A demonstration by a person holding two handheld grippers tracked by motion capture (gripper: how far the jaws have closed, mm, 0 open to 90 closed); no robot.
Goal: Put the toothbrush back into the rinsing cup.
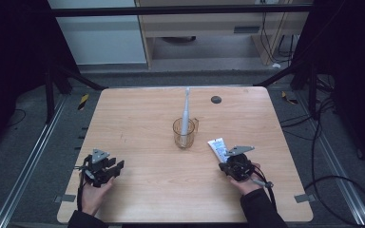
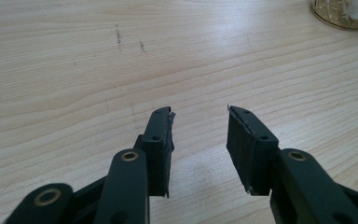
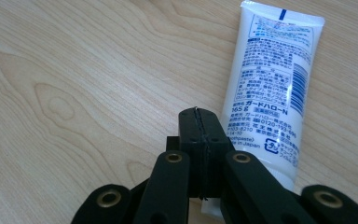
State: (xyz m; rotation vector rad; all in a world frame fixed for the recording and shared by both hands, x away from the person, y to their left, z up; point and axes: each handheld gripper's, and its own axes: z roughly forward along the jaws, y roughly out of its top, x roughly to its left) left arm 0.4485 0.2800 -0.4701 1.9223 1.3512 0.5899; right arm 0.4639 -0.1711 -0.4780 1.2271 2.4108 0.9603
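On the table (image 1: pixel 138 114), middle: amber cup (image 1: pixel 185 133) with a toothbrush (image 1: pixel 186 111) standing inside.
Toothpaste tube (image 3: pixel 270 88): flat on the wood, just beside the right gripper (image 3: pixel 200 122).
Right gripper jaws: pressed together, holding nothing.
Left gripper (image 2: pixel 199 122) jaws: wide apart, empty, over bare wood.

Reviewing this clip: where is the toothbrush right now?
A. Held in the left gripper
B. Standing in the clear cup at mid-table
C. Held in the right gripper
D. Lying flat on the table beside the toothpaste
B. In the high view the toothbrush stands in the clear cup, leaning toward the far edge, while the left gripper is open with nothing in it and the right gripper is shut beside the toothpaste tube.
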